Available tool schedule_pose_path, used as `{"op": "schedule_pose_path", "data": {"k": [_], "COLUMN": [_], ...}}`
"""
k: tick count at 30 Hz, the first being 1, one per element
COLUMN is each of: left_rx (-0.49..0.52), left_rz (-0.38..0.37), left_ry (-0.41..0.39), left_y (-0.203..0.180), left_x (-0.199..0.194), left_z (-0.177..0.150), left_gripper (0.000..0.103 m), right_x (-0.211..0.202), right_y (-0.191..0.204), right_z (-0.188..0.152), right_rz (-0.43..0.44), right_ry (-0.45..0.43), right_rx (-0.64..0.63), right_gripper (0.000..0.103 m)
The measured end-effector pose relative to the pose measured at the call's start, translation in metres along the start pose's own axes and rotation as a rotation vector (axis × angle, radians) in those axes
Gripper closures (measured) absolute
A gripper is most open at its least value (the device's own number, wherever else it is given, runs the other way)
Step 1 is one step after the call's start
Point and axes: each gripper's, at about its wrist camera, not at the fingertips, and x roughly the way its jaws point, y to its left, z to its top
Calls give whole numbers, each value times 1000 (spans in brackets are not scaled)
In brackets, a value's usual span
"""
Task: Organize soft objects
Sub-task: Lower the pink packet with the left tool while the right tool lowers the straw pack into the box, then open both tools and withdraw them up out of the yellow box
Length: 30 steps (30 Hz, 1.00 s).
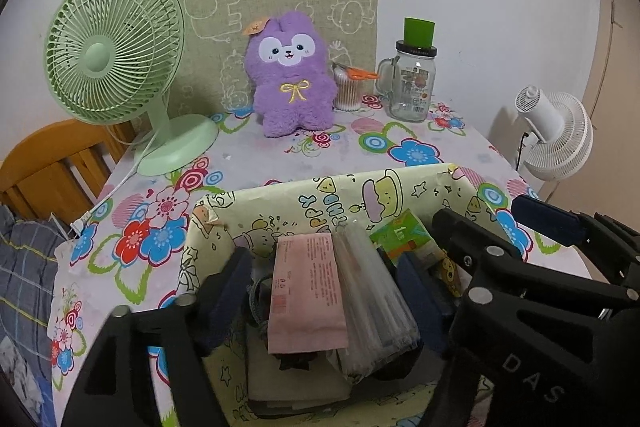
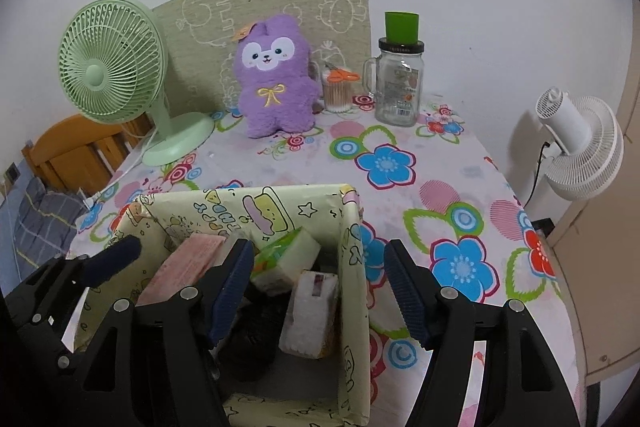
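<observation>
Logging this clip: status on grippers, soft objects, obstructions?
Left gripper open over the box, nothing held. Right gripper open astride the box's right wall. Purple plush upright at table's back, untouched. Path to it clear.

Desk [image 2: 460, 163] bare at 3 o'clock of box [image 2: 352, 227]; plush [image 2: 276, 95], green fan [image 2: 112, 67], jar [image 2: 398, 87] block 12 o'clock.

A home, by its clutter. A floral tablecloth [image 2: 460, 163] carries a green fan [image 1: 116, 55], a plush [image 1: 294, 79] and a jar [image 1: 412, 83].
</observation>
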Motion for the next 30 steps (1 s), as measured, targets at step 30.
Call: {"op": "schedule_pose_path", "data": {"k": [30], "left_rx": [-18], "left_rz": [15], "left_ry": [-77], "left_y": [-3], "left_x": [-67], "left_z": [-37], "left_gripper": [0], "right_x": [-70], "right_y": [0], "right_z": [-37], "right_rz": [-22], "right_ry": [-96], "right_rx": [-7], "right_gripper": [9]}}
